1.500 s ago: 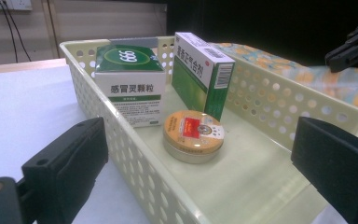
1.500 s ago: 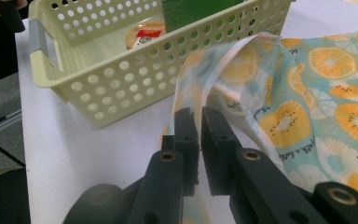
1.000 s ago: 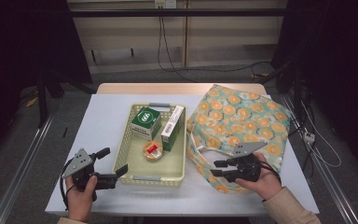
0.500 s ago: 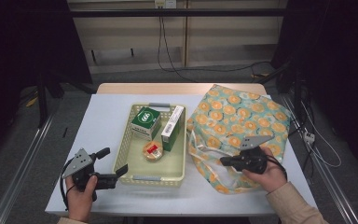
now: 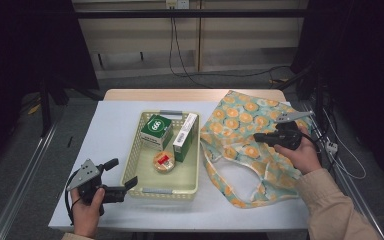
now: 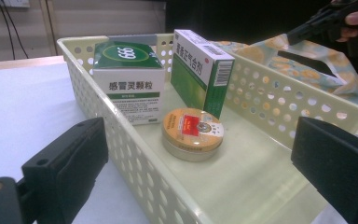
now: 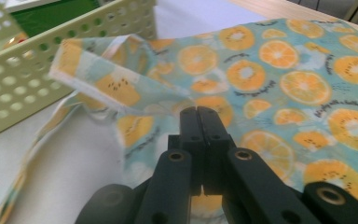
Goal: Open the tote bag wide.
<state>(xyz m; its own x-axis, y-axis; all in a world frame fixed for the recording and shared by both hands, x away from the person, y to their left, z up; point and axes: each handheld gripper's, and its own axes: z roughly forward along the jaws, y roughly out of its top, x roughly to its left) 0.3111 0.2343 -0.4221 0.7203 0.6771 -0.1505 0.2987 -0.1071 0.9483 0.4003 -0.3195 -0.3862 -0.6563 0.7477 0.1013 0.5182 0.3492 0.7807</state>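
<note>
The right tool (image 5: 260, 136) is closed above the orange-print cloth bag (image 5: 240, 145) on the worktop (image 5: 105, 130); whether it pinches fabric is hard to see. The left tool (image 5: 124, 174), jaws open and empty, sits just beside the basket (image 5: 145, 190), whose near corner is cut off in its own view.

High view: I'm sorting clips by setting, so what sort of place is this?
Probably a lab recording station: a lone table between dark curtains, loose cables on the floor.

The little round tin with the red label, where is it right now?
In the high view the round tin lies inside the pale basket at table centre, just in front of the two green boxes.
</note>
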